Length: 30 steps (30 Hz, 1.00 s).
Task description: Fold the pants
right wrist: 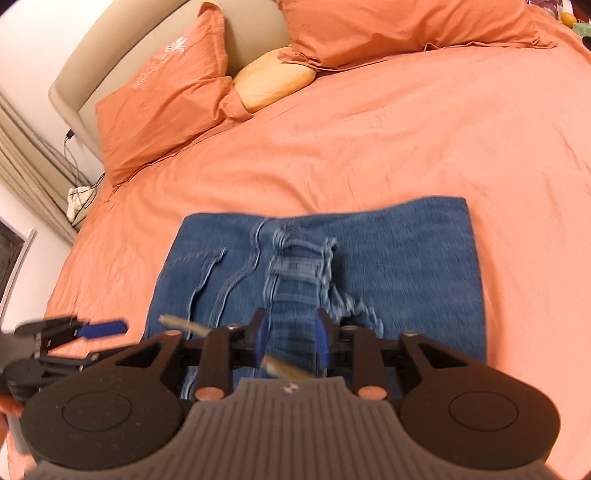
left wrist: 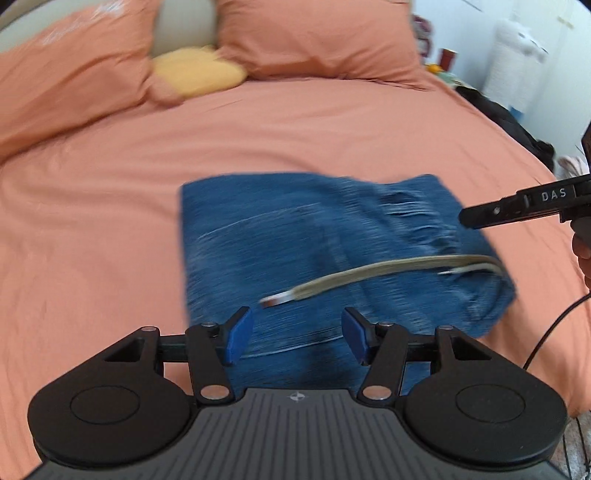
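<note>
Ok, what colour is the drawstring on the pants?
Beige, or khaki: the drawstring lies across the blue pants, clearest in the left wrist view.

We've got loads of open bedspread (right wrist: 406, 147) on every side of the folded jeans (right wrist: 406, 266), so either gripper can sweep around freely. Only clutter is way up at the headboard: pillows (right wrist: 166, 103) and a yellow cushion (right wrist: 273, 79). A loose drawstring (left wrist: 369, 275) trails across the jeans.

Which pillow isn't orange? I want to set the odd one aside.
The small yellow pillow, wedged between the two big orange pillows at the headboard.
</note>
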Each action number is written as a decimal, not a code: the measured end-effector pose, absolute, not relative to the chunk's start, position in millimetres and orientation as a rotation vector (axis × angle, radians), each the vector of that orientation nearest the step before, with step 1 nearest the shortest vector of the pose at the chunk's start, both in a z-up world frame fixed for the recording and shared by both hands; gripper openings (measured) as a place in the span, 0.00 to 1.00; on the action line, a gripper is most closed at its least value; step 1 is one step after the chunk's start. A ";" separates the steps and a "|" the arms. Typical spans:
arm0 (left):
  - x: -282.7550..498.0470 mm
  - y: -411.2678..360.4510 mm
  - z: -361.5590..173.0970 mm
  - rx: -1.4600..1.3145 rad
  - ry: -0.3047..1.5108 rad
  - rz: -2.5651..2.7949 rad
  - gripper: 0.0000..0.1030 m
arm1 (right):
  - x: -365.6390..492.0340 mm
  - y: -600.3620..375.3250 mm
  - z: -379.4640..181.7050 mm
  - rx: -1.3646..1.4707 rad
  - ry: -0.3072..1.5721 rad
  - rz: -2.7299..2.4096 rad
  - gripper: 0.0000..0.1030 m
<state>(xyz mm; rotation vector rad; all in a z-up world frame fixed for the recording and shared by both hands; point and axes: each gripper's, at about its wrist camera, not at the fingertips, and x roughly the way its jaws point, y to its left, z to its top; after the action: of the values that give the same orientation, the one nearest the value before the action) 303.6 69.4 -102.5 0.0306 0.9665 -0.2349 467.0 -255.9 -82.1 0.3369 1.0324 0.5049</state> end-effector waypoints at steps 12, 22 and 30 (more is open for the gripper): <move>311.3 119.6 -134.6 -0.135 1.006 -0.223 0.63 | 516.6 -231.8 -138.7 0.441 1.110 0.403 0.40; 299.1 130.9 -127.3 -0.181 0.990 -0.216 0.59 | 475.7 -192.1 -27.6 0.246 0.948 0.553 0.04; 287.2 122.8 -104.6 -0.171 0.945 -0.263 0.59 | 444.7 -236.0 -25.6 0.431 1.040 0.419 0.03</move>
<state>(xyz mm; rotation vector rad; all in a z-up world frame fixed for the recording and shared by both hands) 287.2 122.8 -104.6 -0.1707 0.9452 -0.2629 444.7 -236.0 -25.6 0.4314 1.0396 0.4186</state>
